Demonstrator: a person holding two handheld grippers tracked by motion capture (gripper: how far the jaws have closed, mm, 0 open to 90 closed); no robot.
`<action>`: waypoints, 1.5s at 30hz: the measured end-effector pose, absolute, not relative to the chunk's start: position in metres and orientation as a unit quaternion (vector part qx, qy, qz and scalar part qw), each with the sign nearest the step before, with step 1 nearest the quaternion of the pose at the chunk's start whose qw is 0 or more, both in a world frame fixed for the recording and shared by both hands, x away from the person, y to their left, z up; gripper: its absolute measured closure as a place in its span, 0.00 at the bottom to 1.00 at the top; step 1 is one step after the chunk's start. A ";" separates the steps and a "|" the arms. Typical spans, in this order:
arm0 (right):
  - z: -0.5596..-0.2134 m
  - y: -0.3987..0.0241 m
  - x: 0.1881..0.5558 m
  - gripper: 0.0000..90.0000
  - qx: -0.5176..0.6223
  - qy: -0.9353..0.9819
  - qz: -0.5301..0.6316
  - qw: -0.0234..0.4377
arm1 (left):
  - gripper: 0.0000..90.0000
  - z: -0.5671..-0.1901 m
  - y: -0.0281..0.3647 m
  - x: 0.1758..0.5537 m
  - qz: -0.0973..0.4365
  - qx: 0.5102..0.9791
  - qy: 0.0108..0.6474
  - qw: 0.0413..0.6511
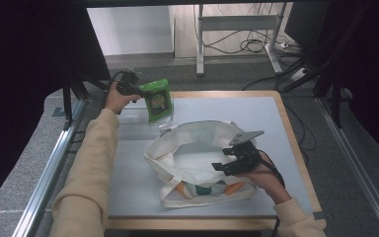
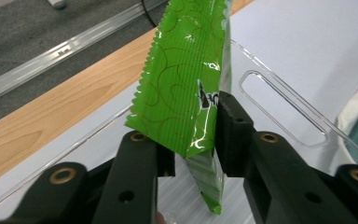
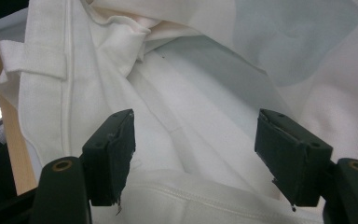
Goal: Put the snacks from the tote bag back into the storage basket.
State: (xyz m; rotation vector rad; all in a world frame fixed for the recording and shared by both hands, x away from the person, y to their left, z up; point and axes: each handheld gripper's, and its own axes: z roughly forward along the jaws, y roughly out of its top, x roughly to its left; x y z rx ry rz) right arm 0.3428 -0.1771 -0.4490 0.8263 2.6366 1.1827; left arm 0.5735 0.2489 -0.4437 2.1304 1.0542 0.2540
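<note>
**Green pouch at the left gripper, tote bag at the right**

High view, left to right: left gripper (image 1: pixel 126 85) raised at the far left corner of the table (image 1: pixel 276 128), green snack pouch (image 1: pixel 158 100) upright at its tip; white tote bag (image 1: pixel 197 163) lying mouth-open at the centre; right gripper (image 1: pixel 237 159) poised at the bag's right rim, hand (image 1: pixel 266 175) behind it.

Left gripper view: pouch (image 2: pixel 186 93) standing between the two black jaws, right pad (image 2: pixel 230 133) against its face, left jaw close beside its lower corner with a thin gap visible; grip loose, not clamped. Below and behind, a clear plastic tray (image 2: pixel 279 102) with a slot handle, hardly discernible from above.

Right gripper view: jaws spread wide, nothing pinched; white bag fabric (image 3: pixel 182 140) filling the space between and beyond them, a hemmed edge (image 3: pixel 177 191) crossing just below the pads, a strap loop (image 3: pixel 35 60) at upper left.
</note>
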 end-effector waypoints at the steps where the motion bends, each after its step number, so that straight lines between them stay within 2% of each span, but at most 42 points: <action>1: -0.449 -0.177 0.343 0.32 0.274 0.876 0.392 0.068 | 0.75 -0.444 0.248 0.574 0.101 0.831 0.410 0.361; 6: -0.450 -0.177 0.343 0.32 0.274 0.876 0.391 0.066 | 0.59 -0.442 0.249 0.573 0.116 0.817 0.421 0.378; 11: -0.450 -0.179 0.343 0.32 0.274 0.876 0.392 0.067 | 0.50 -0.429 0.251 0.571 0.152 0.796 0.433 0.395; 16: -0.451 -0.178 0.343 0.32 0.274 0.876 0.390 0.066 | 0.47 -0.419 0.254 0.569 0.167 0.786 0.439 0.401; 26: -0.451 -0.178 0.344 0.32 0.274 0.877 0.389 0.064 | 0.48 -0.410 0.261 0.560 0.173 0.776 0.437 0.421; 31: -0.452 -0.178 0.344 0.32 0.276 0.877 0.389 0.064 | 0.55 -0.404 0.262 0.547 0.161 0.780 0.433 0.422; 33: -0.451 -0.179 0.344 0.32 0.275 0.877 0.390 0.065 | 0.61 -0.403 0.261 0.540 0.158 0.782 0.435 0.418; 39: -0.451 -0.177 0.343 0.32 0.274 0.877 0.390 0.065 | 0.87 -0.403 0.265 0.519 0.159 0.782 0.448 0.403; 45: -0.451 -0.176 0.342 0.32 0.271 0.878 0.389 0.067 | 0.98 -0.410 0.267 0.502 0.153 0.786 0.464 0.379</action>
